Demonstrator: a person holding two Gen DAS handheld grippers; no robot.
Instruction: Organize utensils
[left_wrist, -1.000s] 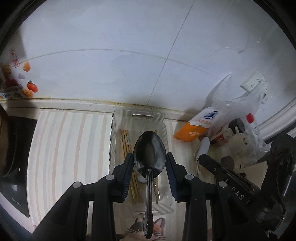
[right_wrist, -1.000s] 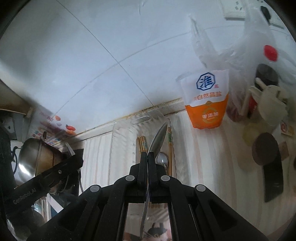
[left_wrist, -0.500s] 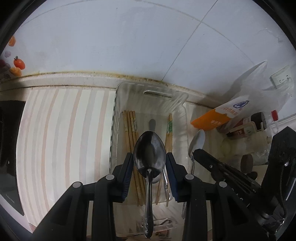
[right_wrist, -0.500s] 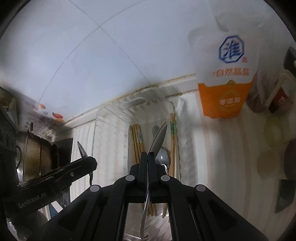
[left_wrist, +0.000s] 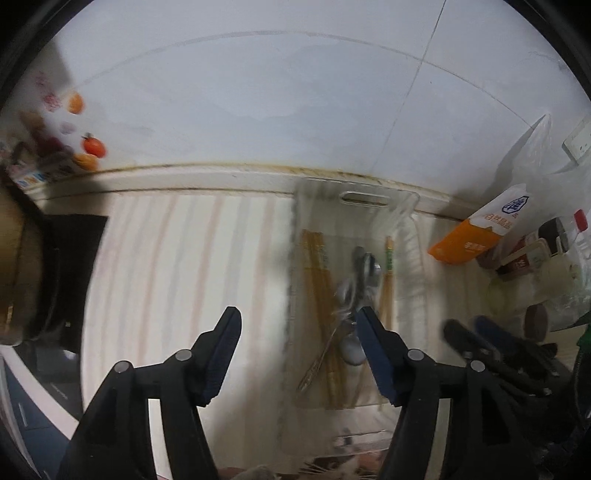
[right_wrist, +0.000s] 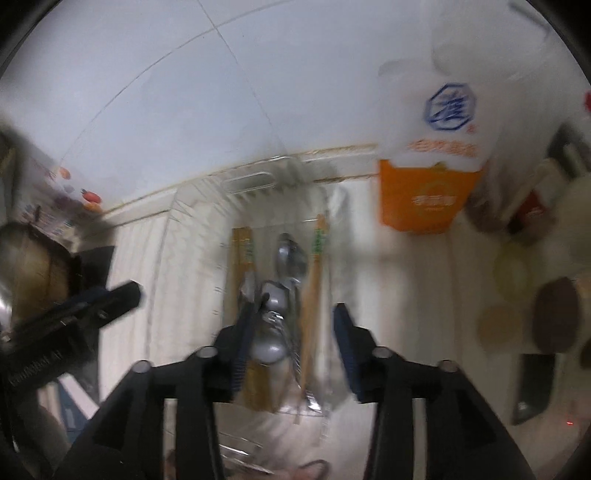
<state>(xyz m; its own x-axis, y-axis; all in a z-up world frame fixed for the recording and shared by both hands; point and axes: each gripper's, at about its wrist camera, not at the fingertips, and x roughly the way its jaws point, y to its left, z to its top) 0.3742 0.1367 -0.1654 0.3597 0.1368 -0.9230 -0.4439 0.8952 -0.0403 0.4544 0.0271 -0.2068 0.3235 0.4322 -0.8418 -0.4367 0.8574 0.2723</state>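
Left wrist view: the left gripper (left_wrist: 297, 326) has its jaws opening, nothing between them, only striped surface (left_wrist: 177, 266) beneath. The clear tray (left_wrist: 402, 218) sits at about two o'clock from the fingertips, against the back wall. Inside lie the spoons (left_wrist: 364, 267), crossed and partly piled, with chopsticks (left_wrist: 314, 266) along the tray's nine o'clock side and another pair (left_wrist: 388, 273) toward three o'clock. The right gripper shows at four o'clock, blurred. An orange and white bag (left_wrist: 476, 232) leans at two o'clock beyond the tray.

Right wrist view: the right gripper (right_wrist: 295, 321) is also opening and holds nothing; the spoons (right_wrist: 275, 325) lie in the tray (right_wrist: 199, 221) below, at twelve o'clock from the fingertips (much of this frame is smeared, so contact between spoons cannot be told).

Handling, as a judgement: the spoons look like polished metal, so stiff, fairly light and slippery against the pads. A hold across the narrow handle near the neck seems safest; the bowl would likely skid or pivot. The chopsticks are light, stiff and prone to roll, best pinched mid-length.
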